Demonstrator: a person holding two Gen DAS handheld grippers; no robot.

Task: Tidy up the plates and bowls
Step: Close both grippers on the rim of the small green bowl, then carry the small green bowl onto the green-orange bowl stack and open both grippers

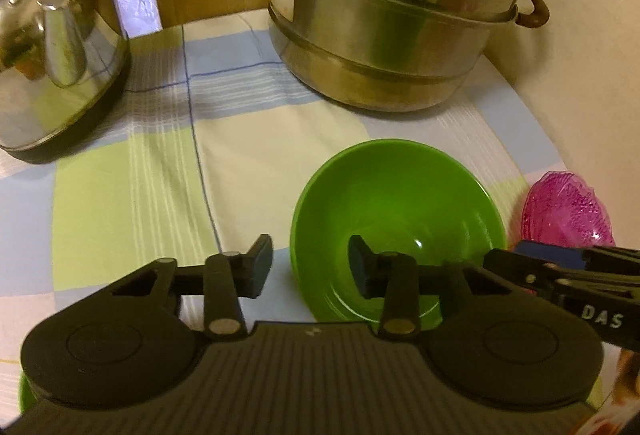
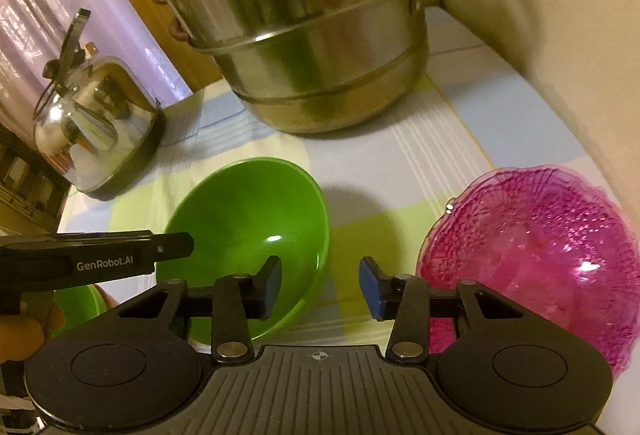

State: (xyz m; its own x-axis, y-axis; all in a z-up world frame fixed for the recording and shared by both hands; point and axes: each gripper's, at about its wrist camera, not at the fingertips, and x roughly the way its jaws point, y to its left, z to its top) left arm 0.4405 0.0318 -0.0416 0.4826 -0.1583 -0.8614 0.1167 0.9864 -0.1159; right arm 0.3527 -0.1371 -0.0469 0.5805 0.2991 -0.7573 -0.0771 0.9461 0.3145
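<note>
- Currently both grippers hover low over the checked tablecloth (image 1: 132, 195), neither holding anything.
- Left gripper (image 1: 310, 267): jaws spread, straddling the near-left rim of the green bowl (image 1: 396, 219). One finger sits over the bowl's inside, the other outside over the cloth. Contact with the rim: cannot tell.
- Right gripper (image 2: 320, 287): jaws spread and empty, aimed at the gap between the green bowl (image 2: 248, 235) and the pink glass bowl (image 2: 532, 255).
- Green bowl is upright on the cloth, in front of the stacked steel steamer pot (image 1: 396, 27). Kettle (image 1: 56, 63) is well off to the left.
- Pink bowl (image 1: 568, 211) sits just beside the green one, on its right, apart from it.
- Key relation: the green bowl's rim already lies between the left fingers, so the left is the nearer tool for it. The pink bowl is forward-right of the right gripper; its near rim is outside the right finger.
- Judgement: likely next is left pinching the green rim while right shifts rightward to straddle the pink rim, then nesting.
- Risk: thin scalloped glass rim may slip in the pads.
- A second green item (image 2: 76, 307) peeks out under the left tool in the right wrist view; too hidden to identify.
</note>
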